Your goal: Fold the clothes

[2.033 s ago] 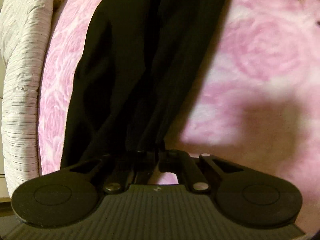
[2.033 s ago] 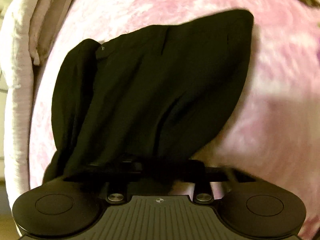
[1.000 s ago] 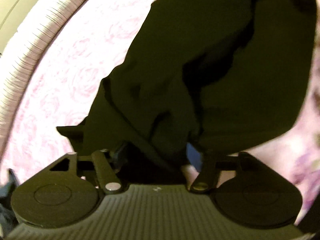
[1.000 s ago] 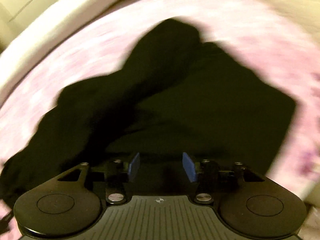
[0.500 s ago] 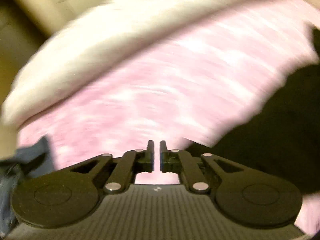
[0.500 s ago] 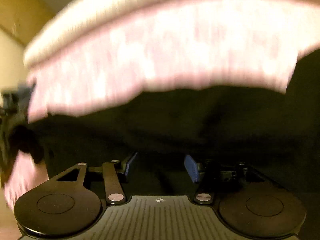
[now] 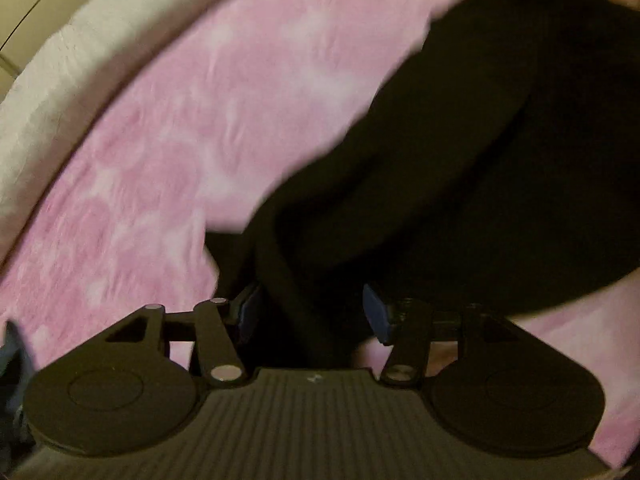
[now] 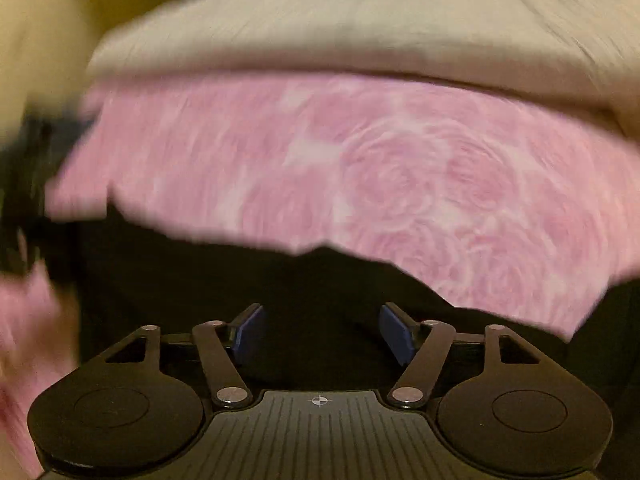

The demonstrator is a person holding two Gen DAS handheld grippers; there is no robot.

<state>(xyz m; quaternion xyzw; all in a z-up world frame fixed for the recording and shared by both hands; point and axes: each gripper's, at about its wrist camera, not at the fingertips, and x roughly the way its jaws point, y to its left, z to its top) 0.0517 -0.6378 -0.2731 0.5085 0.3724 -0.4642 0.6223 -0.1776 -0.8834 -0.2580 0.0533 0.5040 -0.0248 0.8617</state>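
Observation:
A black garment (image 7: 460,168) lies on a pink rose-patterned bedspread (image 7: 192,128), filling the right half of the left wrist view. My left gripper (image 7: 312,312) is open, its blue pads on either side of a raised fold of the black cloth. In the right wrist view the garment (image 8: 248,288) spreads across the lower frame under my right gripper (image 8: 322,332), which is open and holds nothing. Both views are blurred by motion.
A pale striped quilt (image 8: 320,28) is bunched along the far edge of the bed, also seen in the left wrist view (image 7: 60,64). A dark bluish cloth (image 7: 10,352) shows at the left edge. The bedspread (image 8: 400,168) lies bare beyond the garment.
Both grippers let go of the garment and swung across the bed. My left gripper, shut half a second ago, is now open over a fold of the cloth. The right gripper stays open.

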